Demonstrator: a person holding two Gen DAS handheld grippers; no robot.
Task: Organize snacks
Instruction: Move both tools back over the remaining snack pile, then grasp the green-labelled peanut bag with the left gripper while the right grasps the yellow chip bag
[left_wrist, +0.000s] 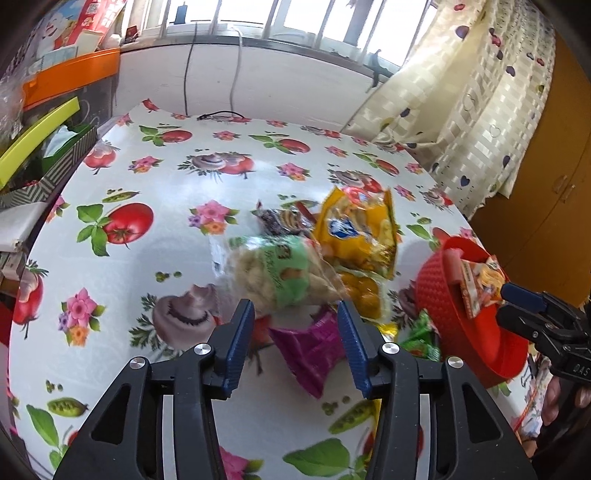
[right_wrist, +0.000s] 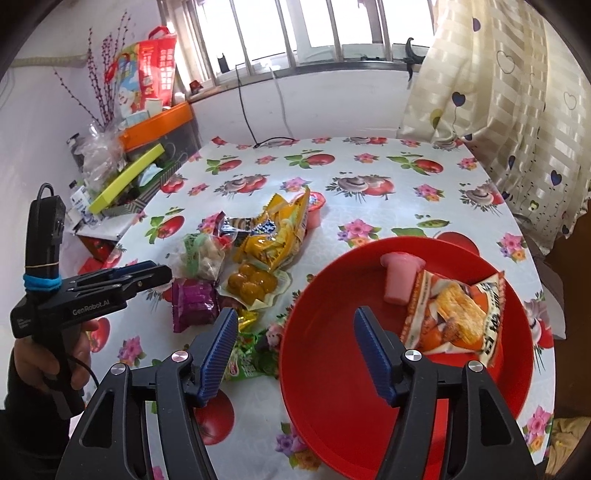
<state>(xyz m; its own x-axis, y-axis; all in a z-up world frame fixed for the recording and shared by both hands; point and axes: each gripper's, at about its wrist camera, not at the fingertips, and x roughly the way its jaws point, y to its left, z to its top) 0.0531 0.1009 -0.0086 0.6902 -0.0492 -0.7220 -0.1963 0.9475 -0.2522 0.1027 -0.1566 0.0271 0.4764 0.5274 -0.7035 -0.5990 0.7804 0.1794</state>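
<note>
Left gripper (right_wrist: 122, 275) side: "GenRobot.AI" in pale letters (smaller print on the handle beside it is too small to read).
Right gripper (left_wrist: 524, 295) body: "QAS", cut off at the frame edge.
Snack packs, red gift bag (right_wrist: 147, 70): printed characters, none legible.

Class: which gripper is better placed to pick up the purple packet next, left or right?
Left. The open left gripper points at the purple packet just ahead; the right gripper hovers over the red bowl.
</note>
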